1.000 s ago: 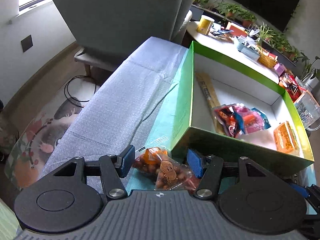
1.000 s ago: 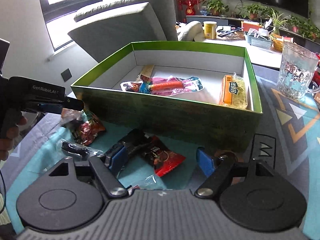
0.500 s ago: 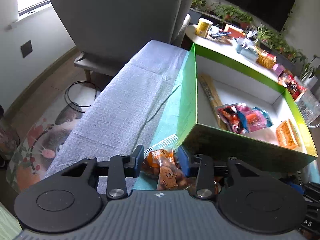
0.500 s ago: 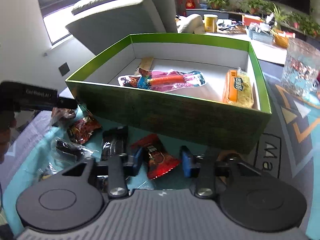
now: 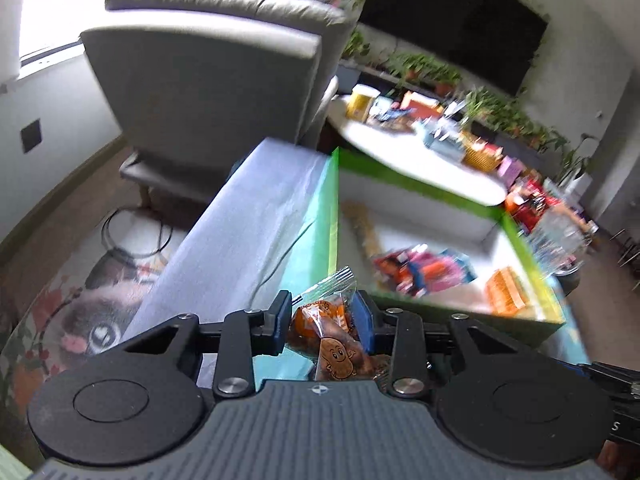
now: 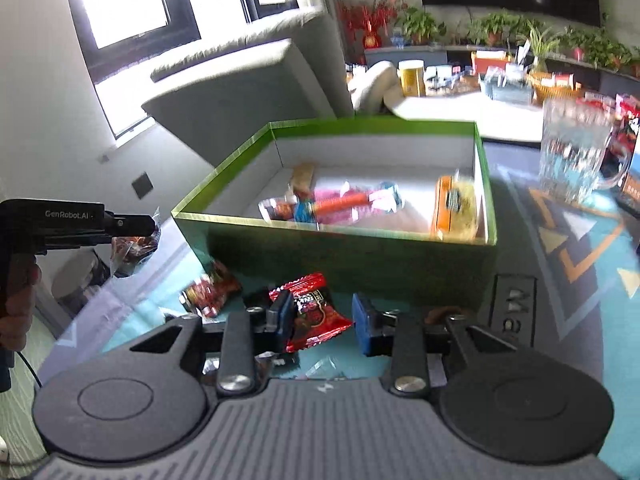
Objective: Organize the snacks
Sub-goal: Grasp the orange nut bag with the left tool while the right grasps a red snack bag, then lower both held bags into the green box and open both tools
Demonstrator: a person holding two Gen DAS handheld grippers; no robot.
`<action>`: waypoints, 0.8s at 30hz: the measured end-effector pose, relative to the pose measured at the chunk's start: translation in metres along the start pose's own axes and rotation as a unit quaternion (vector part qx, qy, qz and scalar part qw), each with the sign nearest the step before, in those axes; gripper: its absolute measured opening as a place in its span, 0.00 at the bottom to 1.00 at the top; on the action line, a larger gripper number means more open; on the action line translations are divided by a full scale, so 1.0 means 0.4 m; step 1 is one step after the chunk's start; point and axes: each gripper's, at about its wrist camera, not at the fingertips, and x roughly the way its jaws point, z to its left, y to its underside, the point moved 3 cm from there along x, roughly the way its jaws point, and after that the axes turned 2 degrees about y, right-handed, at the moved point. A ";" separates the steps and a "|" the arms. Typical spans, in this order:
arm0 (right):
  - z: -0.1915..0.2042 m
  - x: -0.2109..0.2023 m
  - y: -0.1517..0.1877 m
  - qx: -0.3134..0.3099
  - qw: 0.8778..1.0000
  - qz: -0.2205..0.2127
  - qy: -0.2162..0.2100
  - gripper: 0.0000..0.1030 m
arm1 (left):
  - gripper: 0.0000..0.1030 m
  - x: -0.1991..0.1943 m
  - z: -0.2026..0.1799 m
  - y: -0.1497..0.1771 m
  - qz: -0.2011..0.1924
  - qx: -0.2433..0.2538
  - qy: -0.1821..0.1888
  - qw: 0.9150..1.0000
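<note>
Snacks are seen view by view. Left wrist: a clear nut packet [image 5: 325, 330] is pinched between the closing jaws of the left gripper [image 5: 322, 320], just before the green box [image 5: 334, 208]. Right wrist: a red snack packet [image 6: 316, 314] is clamped by the nearly shut right gripper [image 6: 320, 318], raised above the teal mat [image 6: 592, 240] beside the box.

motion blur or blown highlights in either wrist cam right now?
Left wrist: background smeared, green box streaked, held nut packet sharp, window blown out. Right wrist: windows clipped white, glass mug and boxed snacks blurred, red packet sharp.
</note>
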 end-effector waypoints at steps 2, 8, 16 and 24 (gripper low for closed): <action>0.004 -0.015 -0.018 0.001 1.000 -0.017 -0.002 0.18 | 0.31 -0.014 -0.022 -0.015 -0.013 0.008 0.013 1.000; -0.001 -0.036 -0.084 0.018 0.997 -0.070 0.005 0.18 | 0.31 -0.013 -0.094 -0.066 -0.042 0.033 0.033 0.998; -0.044 0.015 -0.164 0.075 0.989 -0.120 0.050 0.18 | 0.31 0.041 -0.183 -0.130 -0.073 0.063 0.039 0.995; -0.074 0.098 -0.181 0.110 0.987 -0.099 0.062 0.18 | 0.32 0.111 -0.175 -0.134 -0.056 0.057 0.023 0.997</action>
